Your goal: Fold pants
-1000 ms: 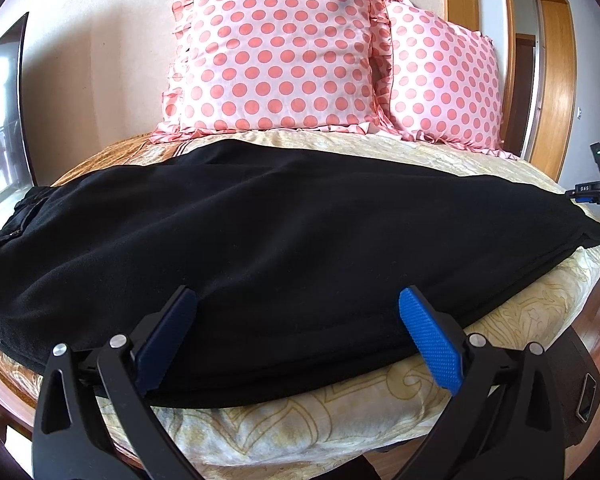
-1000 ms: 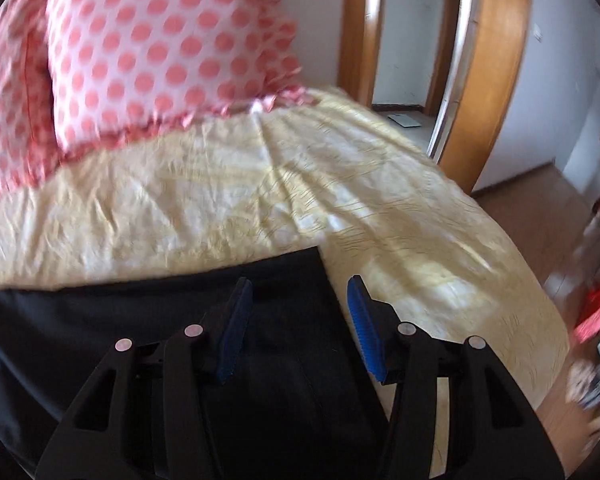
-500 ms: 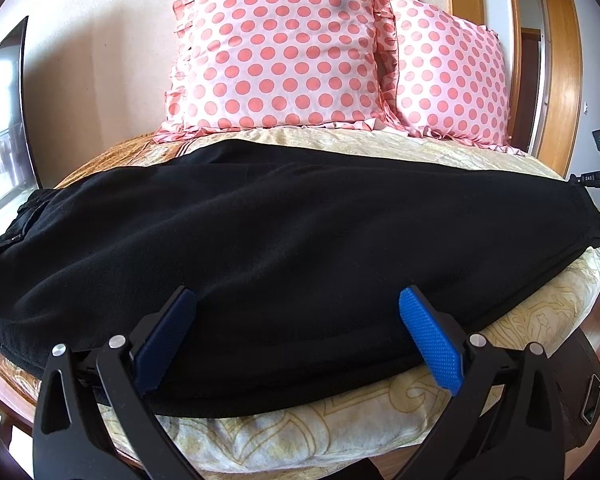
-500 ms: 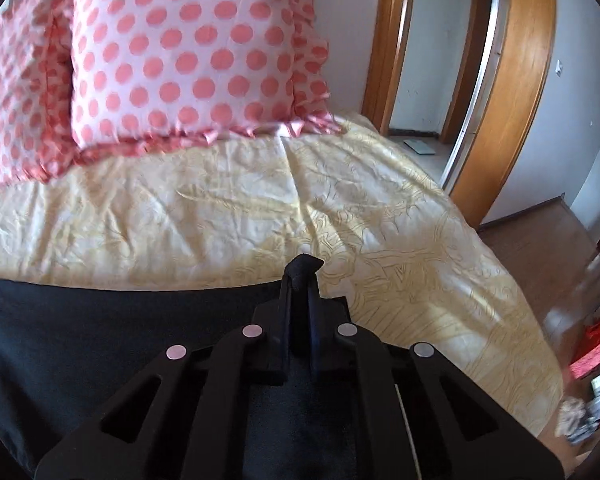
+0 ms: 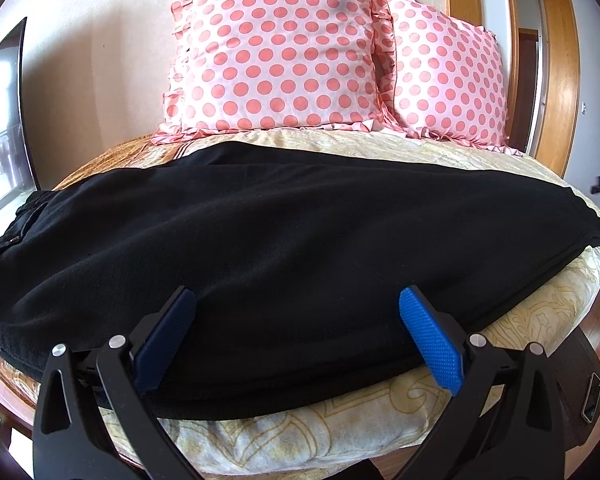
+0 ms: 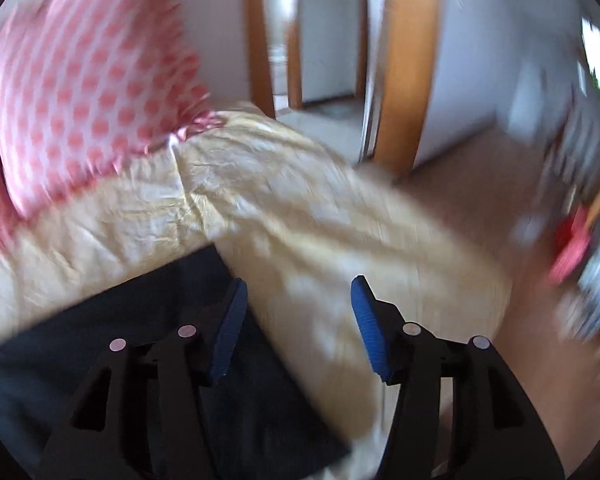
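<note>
Bed (image 5: 540, 312): carries your pants (image 5: 284, 240), long axis left to right.
Pants: leg hems at your right, waistband at your left.
Left gripper (image 5: 296, 332): wide apart, empty, at the near long edge.
Right gripper (image 6: 296, 328): apart, empty, beside the hem corner, nearer it.

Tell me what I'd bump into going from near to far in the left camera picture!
left gripper → black pants → yellow bedspread → pink polka-dot pillows → wall
</note>
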Demonstrator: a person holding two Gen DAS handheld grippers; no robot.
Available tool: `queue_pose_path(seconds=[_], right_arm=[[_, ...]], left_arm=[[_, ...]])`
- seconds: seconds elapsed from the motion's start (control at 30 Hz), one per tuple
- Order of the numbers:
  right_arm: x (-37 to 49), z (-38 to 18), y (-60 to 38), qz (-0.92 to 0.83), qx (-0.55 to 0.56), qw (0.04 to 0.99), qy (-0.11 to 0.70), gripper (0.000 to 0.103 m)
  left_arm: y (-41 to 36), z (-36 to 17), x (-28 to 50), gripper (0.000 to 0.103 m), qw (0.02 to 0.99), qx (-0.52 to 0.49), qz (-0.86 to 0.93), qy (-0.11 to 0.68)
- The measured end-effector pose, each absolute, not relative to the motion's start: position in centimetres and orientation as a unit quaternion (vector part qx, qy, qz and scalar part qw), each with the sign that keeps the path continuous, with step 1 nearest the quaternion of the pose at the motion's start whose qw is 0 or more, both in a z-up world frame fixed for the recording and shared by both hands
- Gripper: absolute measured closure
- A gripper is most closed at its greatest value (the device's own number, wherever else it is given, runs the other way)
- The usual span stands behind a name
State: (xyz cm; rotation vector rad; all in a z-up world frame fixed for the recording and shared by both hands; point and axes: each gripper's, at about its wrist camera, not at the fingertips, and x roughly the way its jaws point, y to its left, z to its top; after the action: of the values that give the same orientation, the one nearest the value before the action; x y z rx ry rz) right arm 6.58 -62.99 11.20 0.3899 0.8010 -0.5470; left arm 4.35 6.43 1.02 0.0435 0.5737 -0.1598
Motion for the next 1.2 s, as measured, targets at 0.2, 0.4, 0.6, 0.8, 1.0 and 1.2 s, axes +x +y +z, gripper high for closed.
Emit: queue_pose_path(seconds=[0.2, 0.4, 0.6, 0.8, 1.0, 1.2], right_arm=[[-2.0, 8.6, -64.4, -0.237, 0.379, 0.823, 0.350, 0.048], [-2.4, 8.1, -63.7, -0.193, 0.408, 0.826, 0.337, 0.055], [-2.2, 7.5, -63.0, -0.175, 0.459, 0.809, 0.323, 0.058], [-3.3, 6.3, -62.3, -0.138, 0.538, 0.775, 0.302, 0.063], [-2.5, 5.9, -63.2, -0.154, 0.546, 0.781, 0.261, 0.063], [-2.2, 5.1, -63.7, -0.172, 0.535, 0.792, 0.236, 0.091]], left_arm=[[6.6, 1.0, 4.4, 0.002, 0.955, 0.022, -0.088, 0.281], [6.8, 1.0, 4.3, 0.002, 0.955, 0.021, -0.096, 0.279], [6.8, 1.0, 4.3, 0.002, 0.955, 0.021, -0.096, 0.279], [6.8, 1.0, 4.3, 0.002, 0.956, 0.021, -0.094, 0.278], [6.8, 0.9, 4.3, 0.002, 0.955, 0.021, -0.096, 0.278], [6.8, 1.0, 4.3, 0.002, 0.956, 0.020, -0.096, 0.278]])
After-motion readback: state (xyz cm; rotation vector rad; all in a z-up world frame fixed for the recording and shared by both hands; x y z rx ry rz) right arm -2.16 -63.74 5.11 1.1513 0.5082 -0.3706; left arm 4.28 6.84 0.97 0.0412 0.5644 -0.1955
